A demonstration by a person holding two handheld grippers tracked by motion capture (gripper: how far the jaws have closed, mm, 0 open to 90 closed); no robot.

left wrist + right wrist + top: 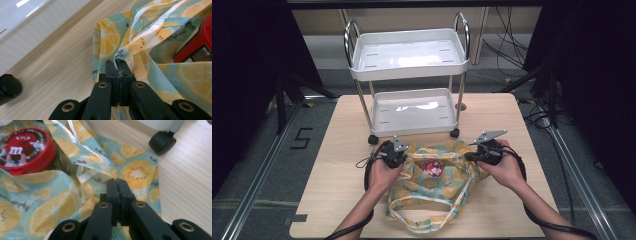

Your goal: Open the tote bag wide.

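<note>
- Nearest the high camera, our two forearms come in over the front edge of the wooden counter (337, 150), each hand wrapped around a gripper.
- Just ahead of them lies a lemon-print tote bag (432, 187), flat on the counter near its front, its pale handles (422, 220) looped toward us.
- Our left gripper (398, 159) sits at the bag's left upper edge; in the left gripper view its fingers (111, 72) are clenched on a fold of the bag's rim, with fabric and a pale strap (150, 27) caught between them.
- Our right gripper (472, 156) sits at the bag's right upper edge; in the right gripper view its fingers (125, 192) are pressed together over the cloth at the bag's edge, though we cannot tell for certain that cloth lies between them.
- Between the two grippers, the bag's mouth shows a red round-lidded candy container (432, 167); the right gripper view shows its lid (22, 147) with a cartoon figure, resting inside the bag.
- Beyond the bag, a white two-tier trolley (409, 75) stands on the counter's far half, and one black caster (162, 142) rests just beside the bag's corner.
</note>
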